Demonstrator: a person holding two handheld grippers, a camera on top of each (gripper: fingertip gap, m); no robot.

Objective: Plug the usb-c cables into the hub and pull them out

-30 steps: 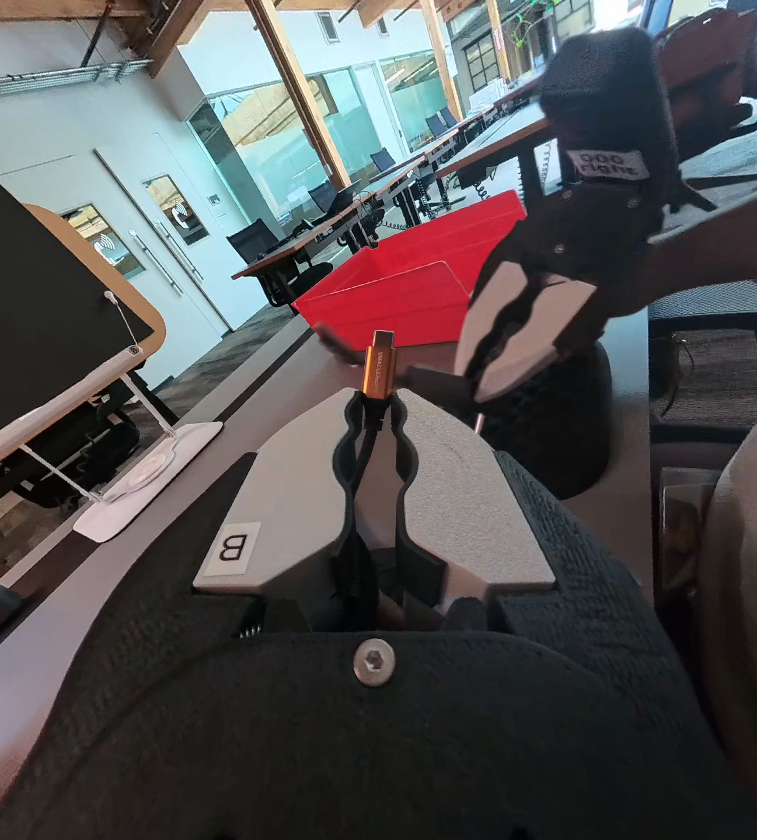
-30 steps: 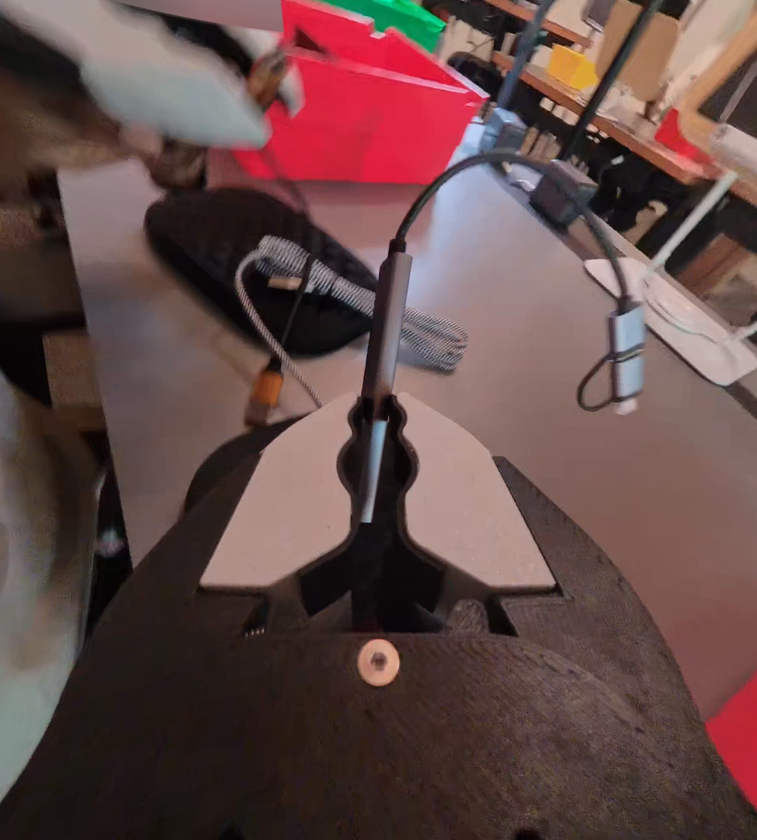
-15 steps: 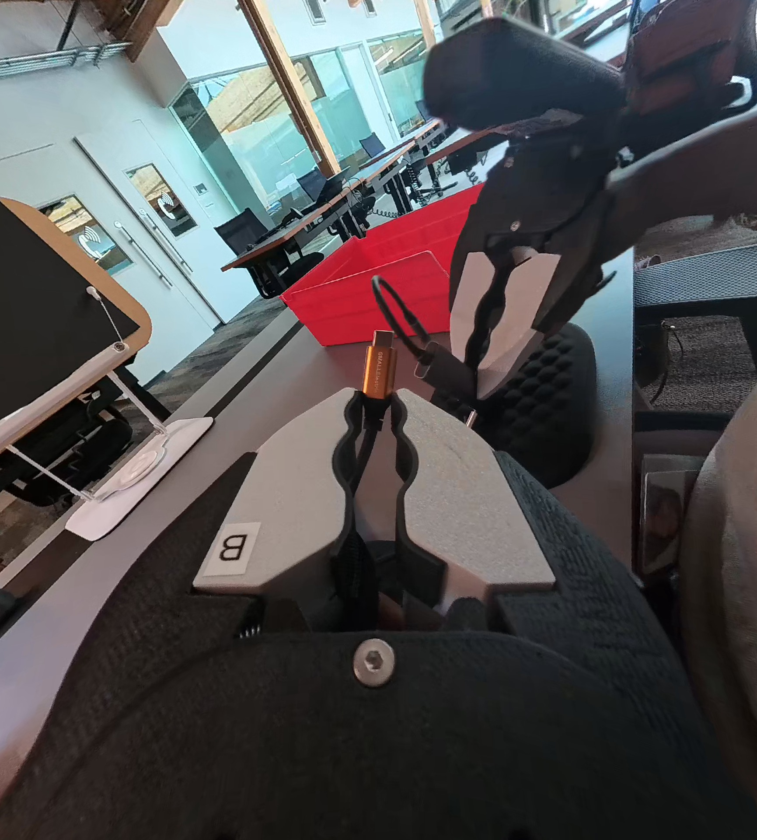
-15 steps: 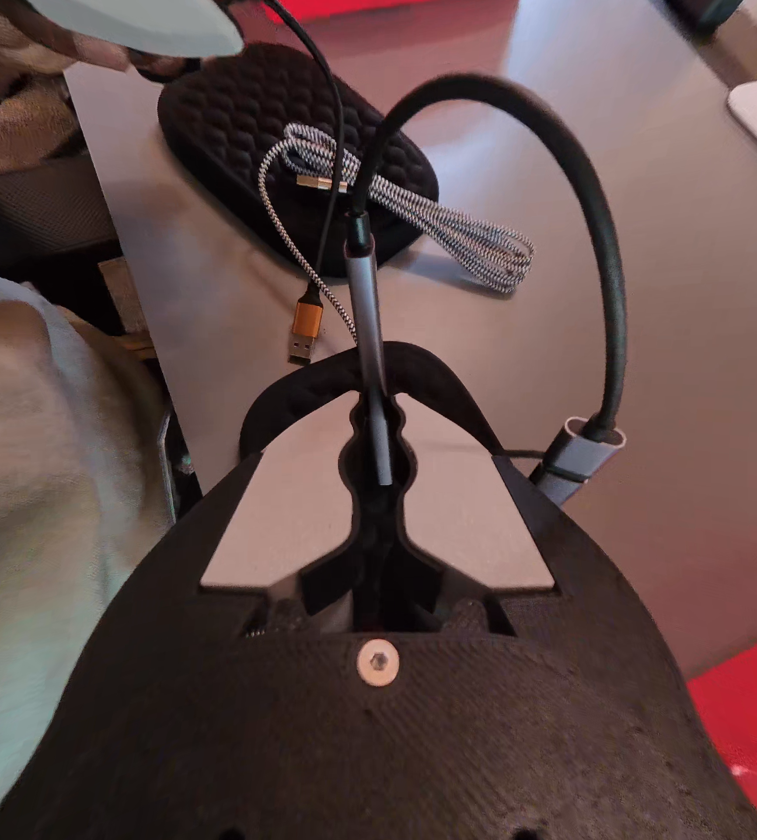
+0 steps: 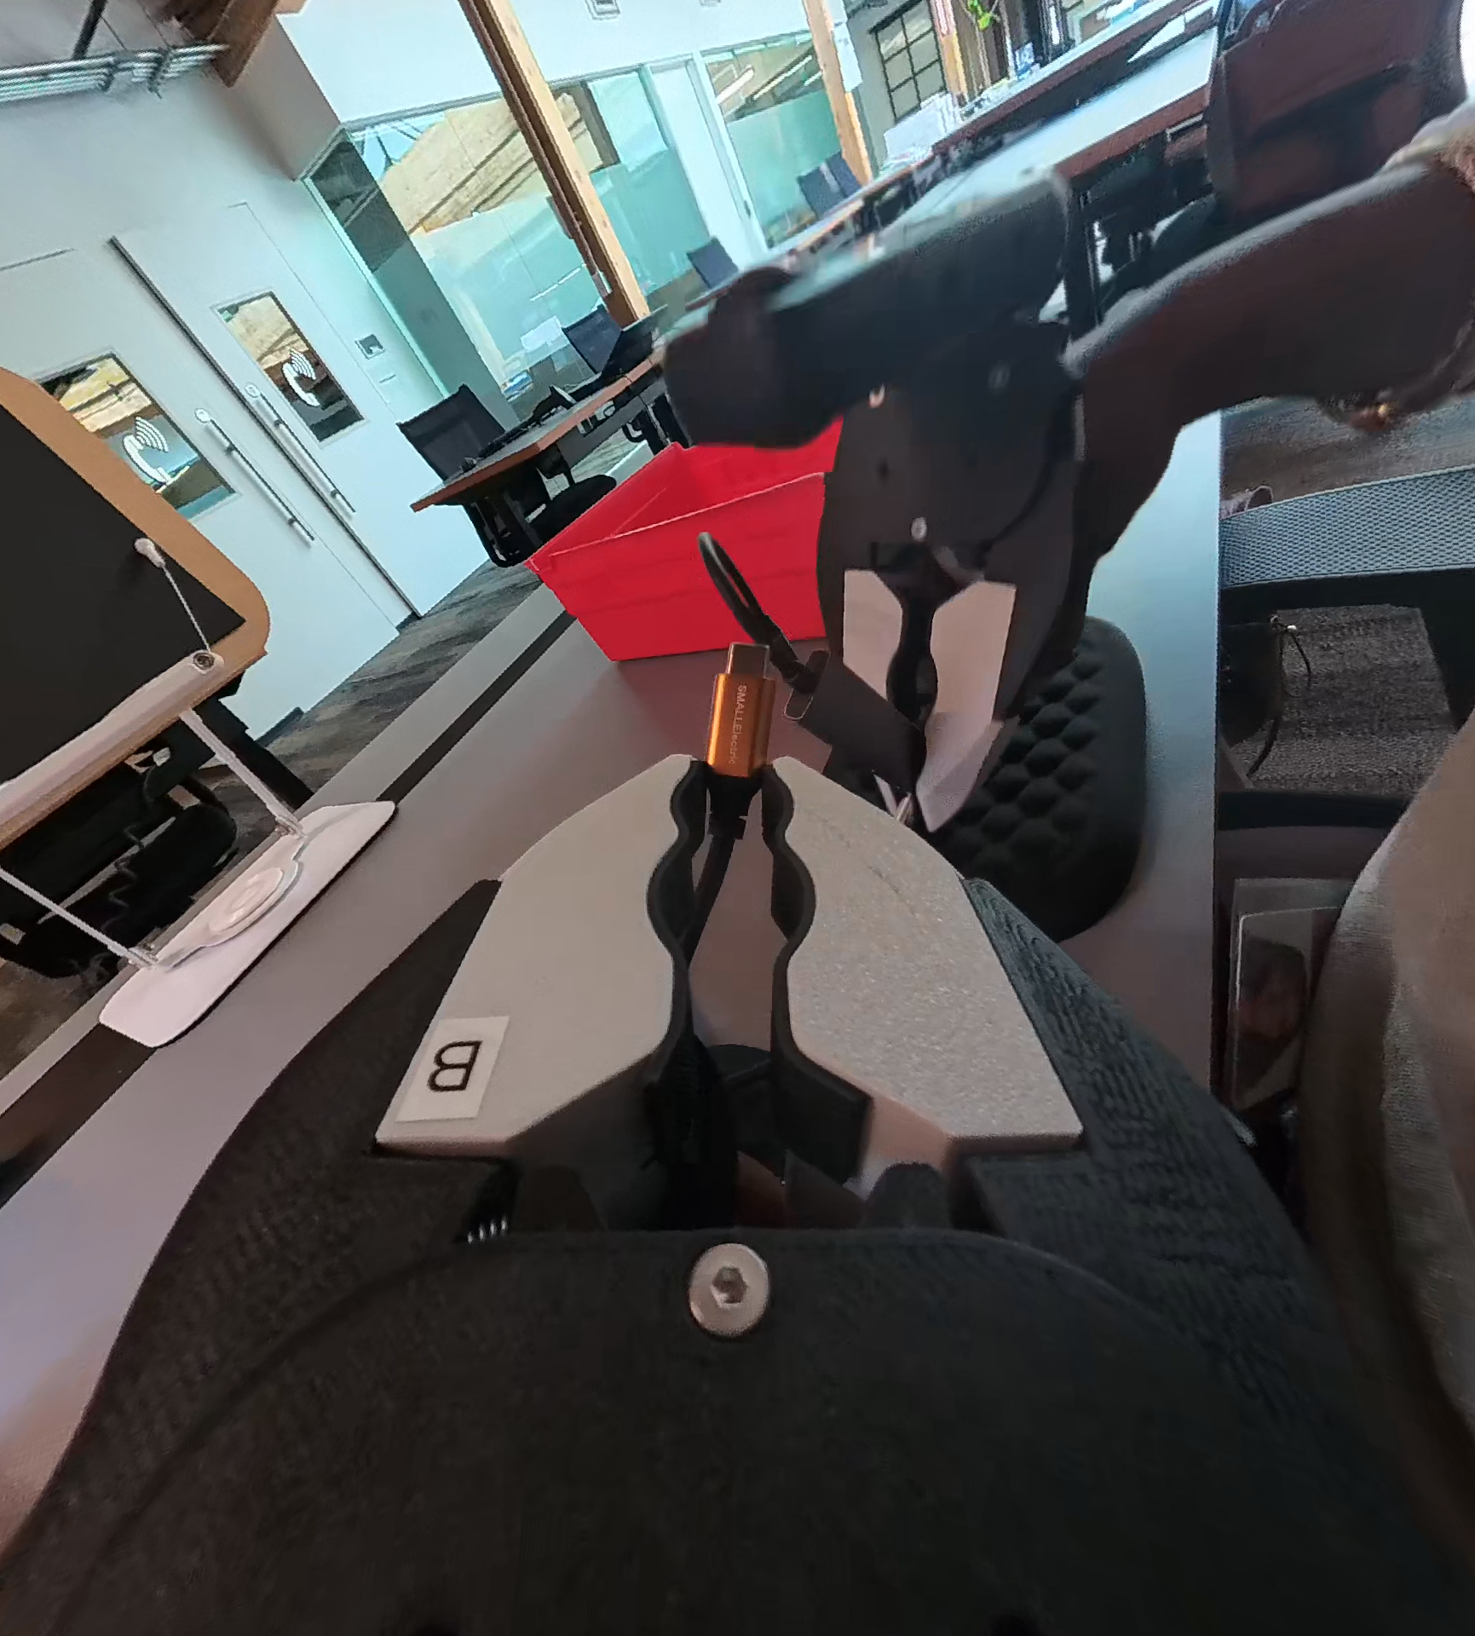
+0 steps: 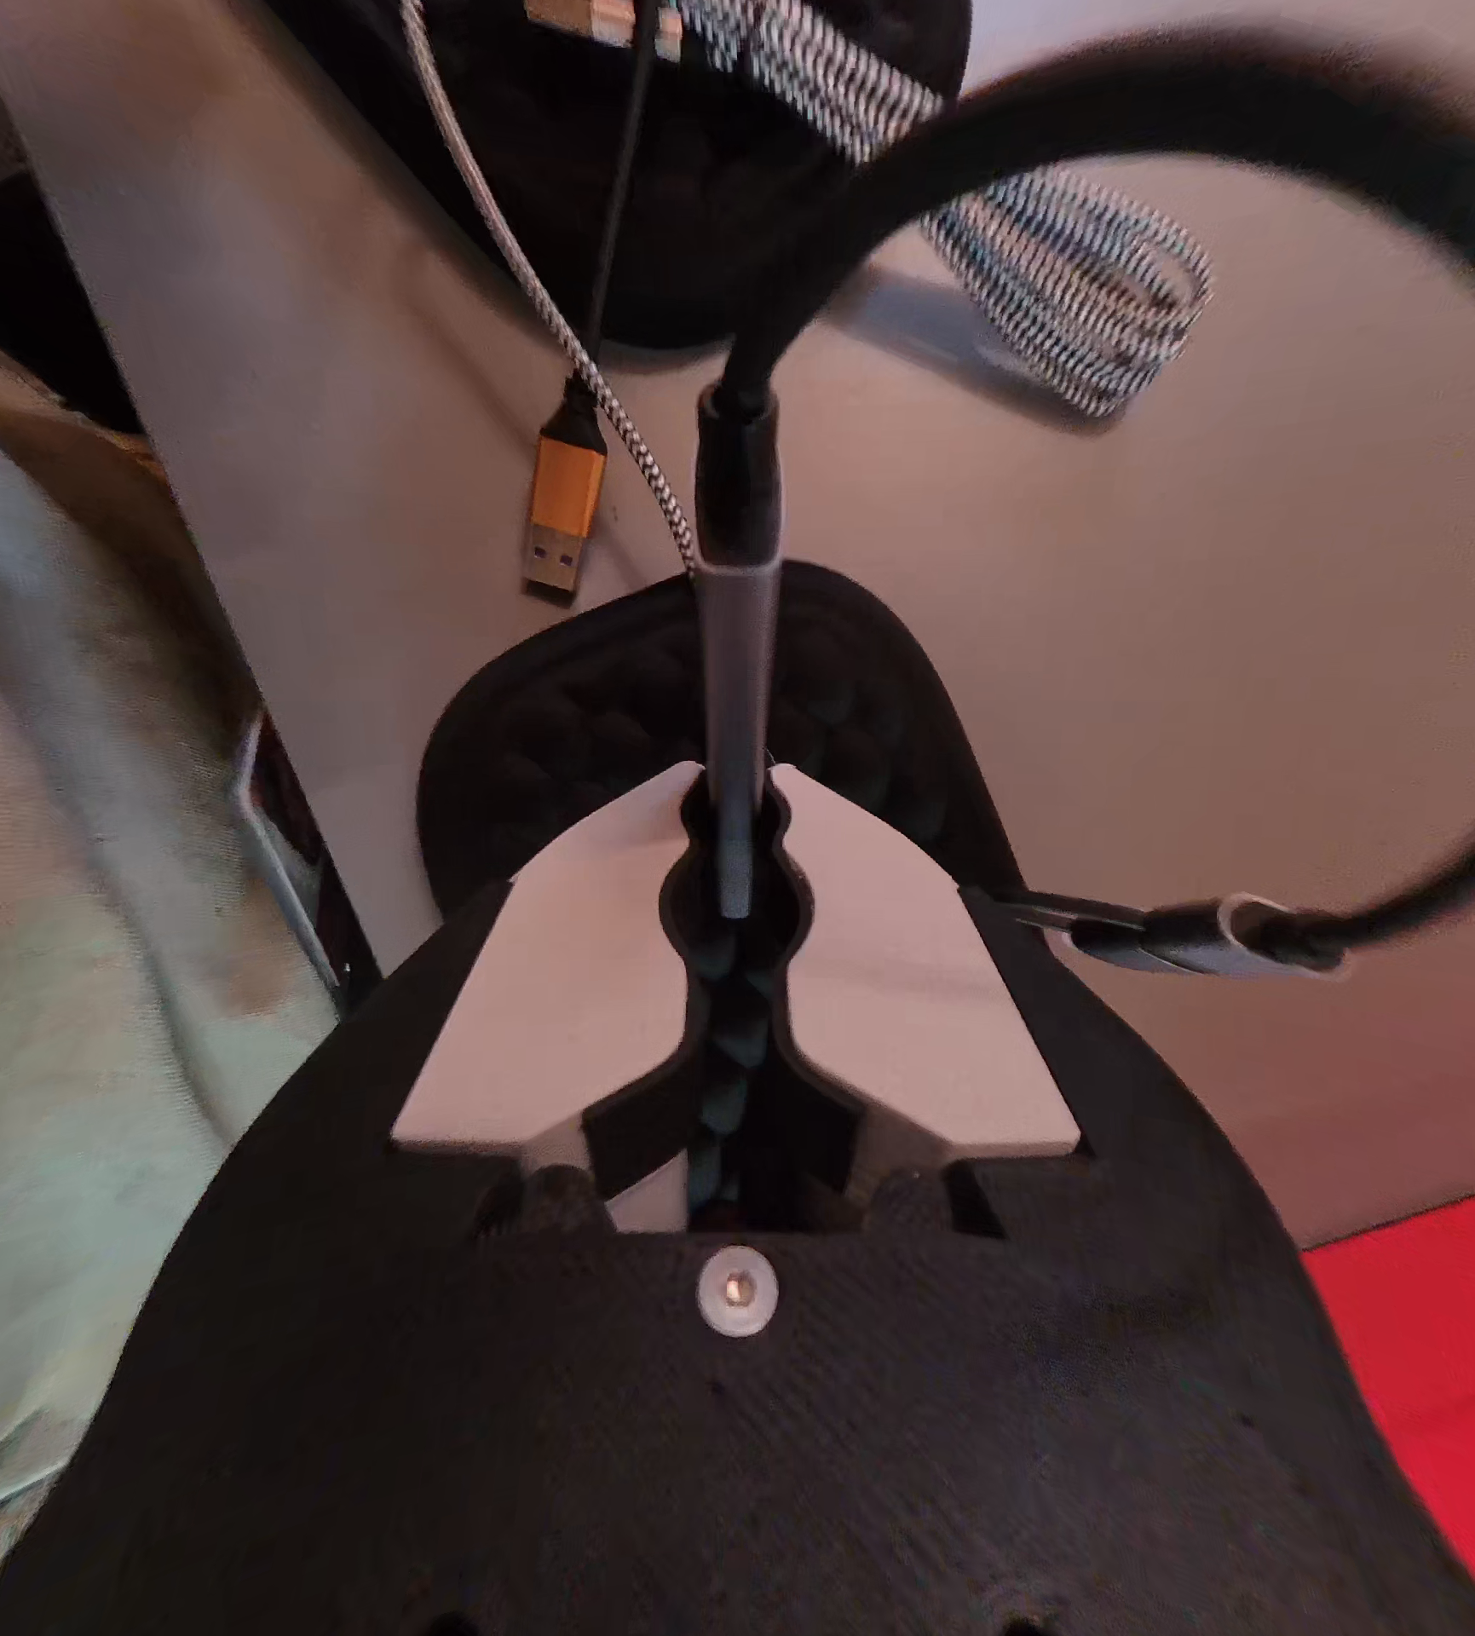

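Observation:
My left gripper (image 5: 738, 779) is shut on an orange usb-c plug (image 5: 741, 719) that points up and away, its black cable running back between the fingers. My right gripper (image 6: 733, 779) is shut on a slim grey hub (image 6: 738, 673), seen edge-on; the hub's thick black lead (image 6: 1247, 106) loops round to a grey plug (image 6: 1203, 943) at the right. In the left wrist view the right gripper (image 5: 928, 735) tips downward just right of the orange plug, with the hub (image 5: 849, 708) in it, close to the plug but apart from it.
A black honeycomb pad (image 5: 1061, 779) lies on the grey table (image 5: 450, 797). A coiled braided cable (image 6: 1026, 266) and an orange usb-a plug (image 6: 565, 505) lie nearby. A red bin (image 5: 680, 575) stands behind. A tablet stand (image 5: 211, 912) is at the left. The grippers' ends are close to 12 cm from one another.
The right gripper has tilted down and come lower over the table with the hub, nearer the orange plug. The left gripper has kept its hold and hardly moved.

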